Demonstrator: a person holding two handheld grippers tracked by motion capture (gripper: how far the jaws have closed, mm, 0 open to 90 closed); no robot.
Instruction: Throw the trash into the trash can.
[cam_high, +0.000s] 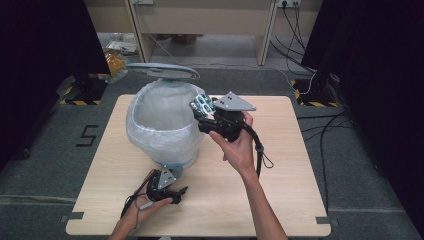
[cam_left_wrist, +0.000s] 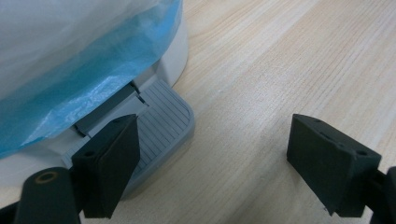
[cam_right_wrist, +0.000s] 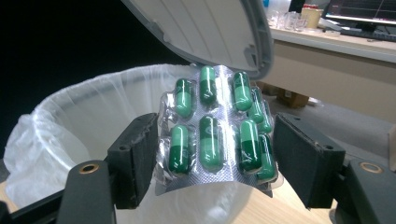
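The right gripper (cam_right_wrist: 212, 154) pinches a blister pack (cam_right_wrist: 217, 135) of green capsules edge to edge, its two jaws pressing on the pack's left and right sides, and the foil bows outward under that squeeze. The pack hangs just over the rim of the pedal bin (cam_high: 162, 122), on the bin's right side, below the raised lid (cam_high: 162, 71).

The left gripper (cam_left_wrist: 212, 154) sits low at the front of the bin with its jaws spread wide. One jaw lies over the grey ribbed pedal (cam_left_wrist: 163, 128) and seems to bear on it, since the lid stands open; the other jaw hangs over the bare desk (cam_left_wrist: 280, 60).

The pack looks very light and thin: plastic bubbles on a foil backing, flexible instead of rigid. It bends readily across its width, so an edge pinch like this one can buckle it further or let it spring out sideways. The plastic face is smooth and probably slippery. The capsules sit in raised pockets that could crush if the jaws closed on them, so the flat margins are the safer place to grip. Being so light, it should drop cleanly into the white liner (cam_right_wrist: 60, 121) once released, though it might flutter or catch on the bag's loose folds near the bin's rim.
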